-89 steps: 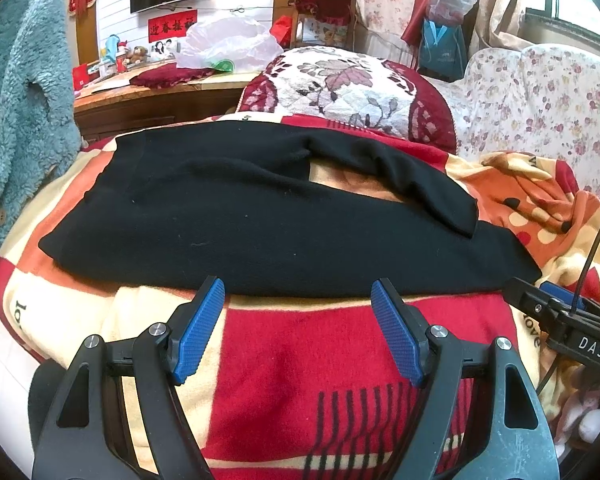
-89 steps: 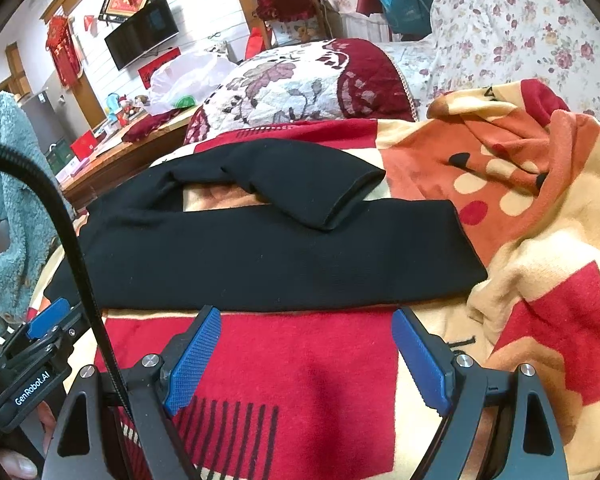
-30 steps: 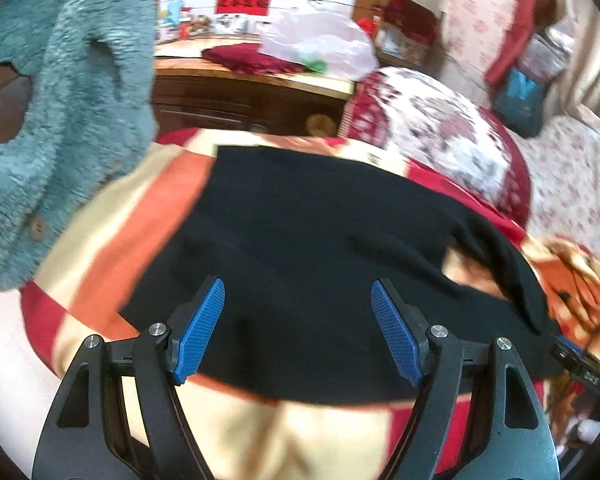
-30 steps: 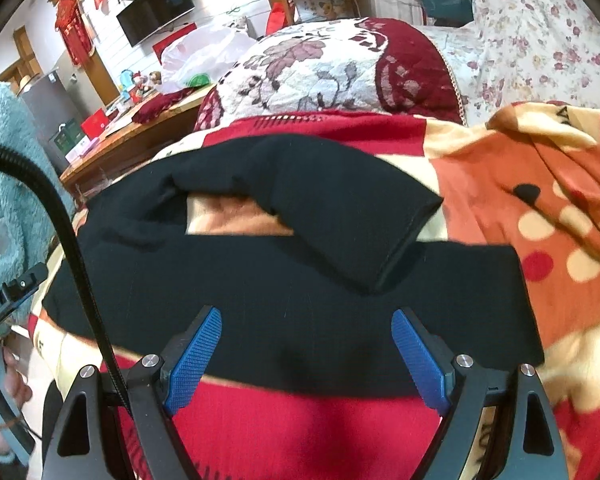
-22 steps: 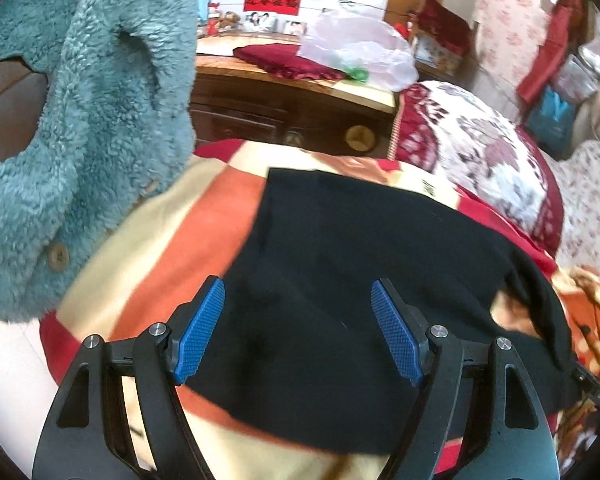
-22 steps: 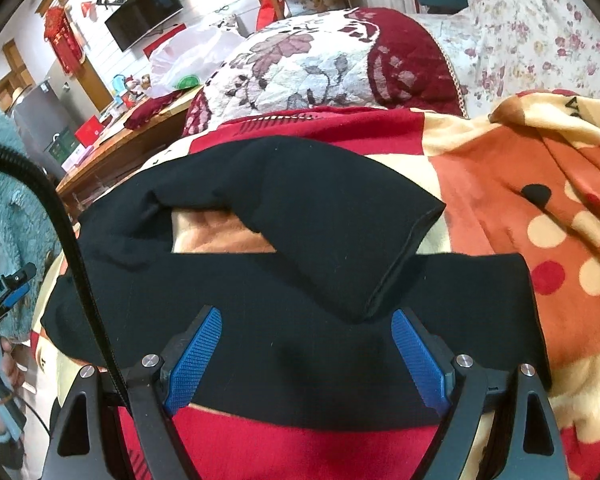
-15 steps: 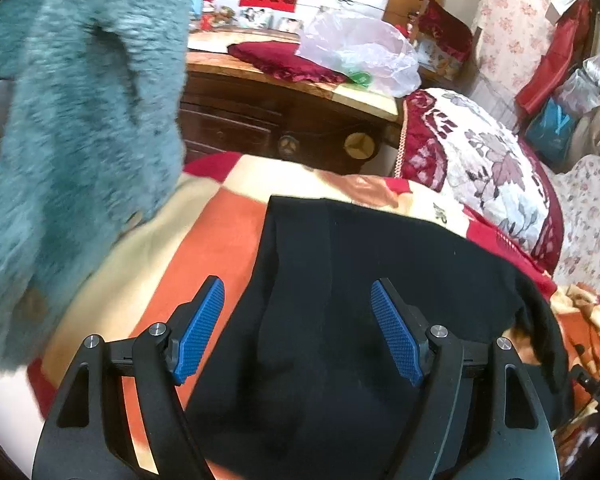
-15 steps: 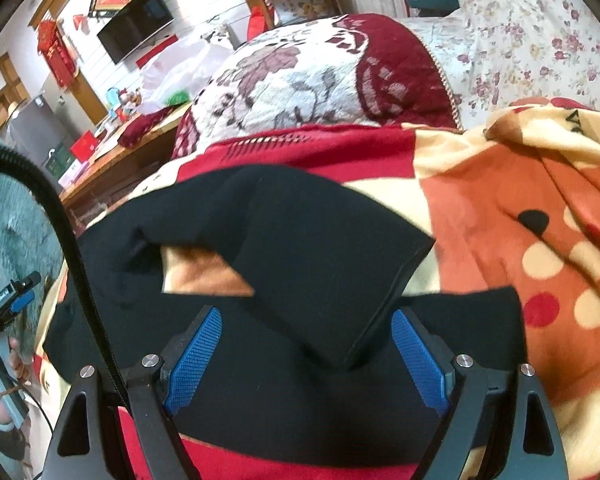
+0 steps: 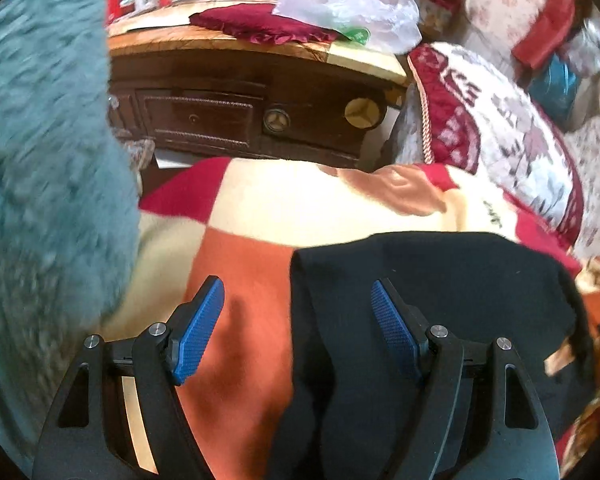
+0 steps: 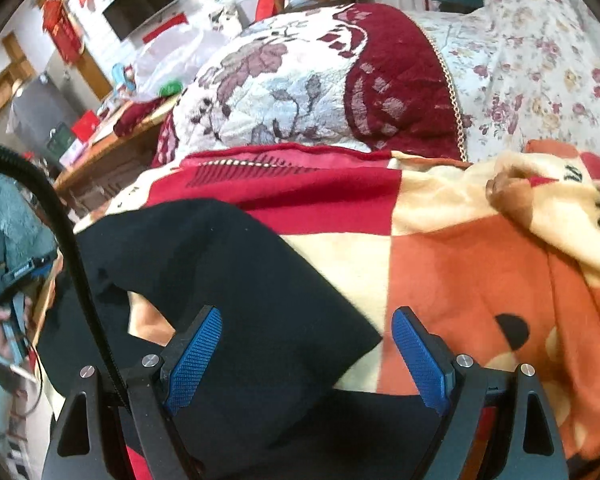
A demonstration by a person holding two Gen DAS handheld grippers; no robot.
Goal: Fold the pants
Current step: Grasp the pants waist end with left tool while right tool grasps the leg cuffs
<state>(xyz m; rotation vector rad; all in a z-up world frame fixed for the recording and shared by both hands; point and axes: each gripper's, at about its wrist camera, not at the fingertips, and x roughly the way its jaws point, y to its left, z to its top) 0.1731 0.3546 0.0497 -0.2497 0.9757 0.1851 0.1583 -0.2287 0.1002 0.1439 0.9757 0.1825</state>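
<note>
Black pants lie flat on a red, orange and cream blanket. My left gripper is open and empty, hovering over the pants' left end edge, which runs between its blue pads. My right gripper is open and empty over the end of the upper pant leg, which lies bent across the lower leg. The hem corner sits between its fingers. The left gripper shows small at the left of the right wrist view.
A teal fleece sleeve fills the left. A dark wooden cabinet stands behind the bed with a white plastic bag. A quilted red-and-white pillow and a floral cover lie at the back.
My left gripper has moved left to the pants' left end. My right gripper has moved forward and down toward the bent leg's hem. Both stay open.
</note>
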